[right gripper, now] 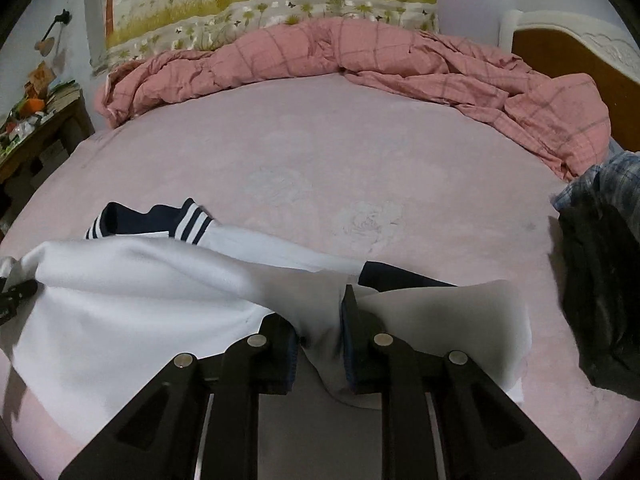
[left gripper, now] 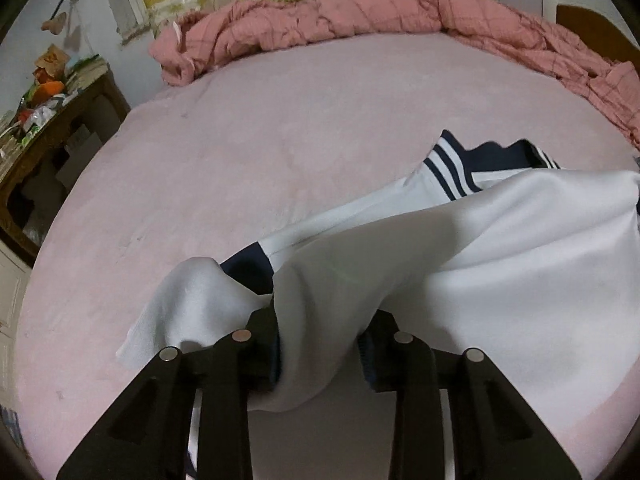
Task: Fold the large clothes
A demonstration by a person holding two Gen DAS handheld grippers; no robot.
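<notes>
Right wrist alone shows dark clothes pile (right gripper: 600, 300), both grippers (left gripper: 320, 340) (right gripper: 320, 344) clamping white garment (left gripper: 500, 260)

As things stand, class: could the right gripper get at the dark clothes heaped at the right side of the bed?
Probably not yet. The right gripper is shut on the white garment, so it is occupied; the pink sheet between it and the dark clothes lies bare.

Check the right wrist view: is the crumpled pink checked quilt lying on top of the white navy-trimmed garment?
No, the crumpled pink checked quilt sits at the bed's far edge, apart from the white navy-trimmed garment.
</notes>
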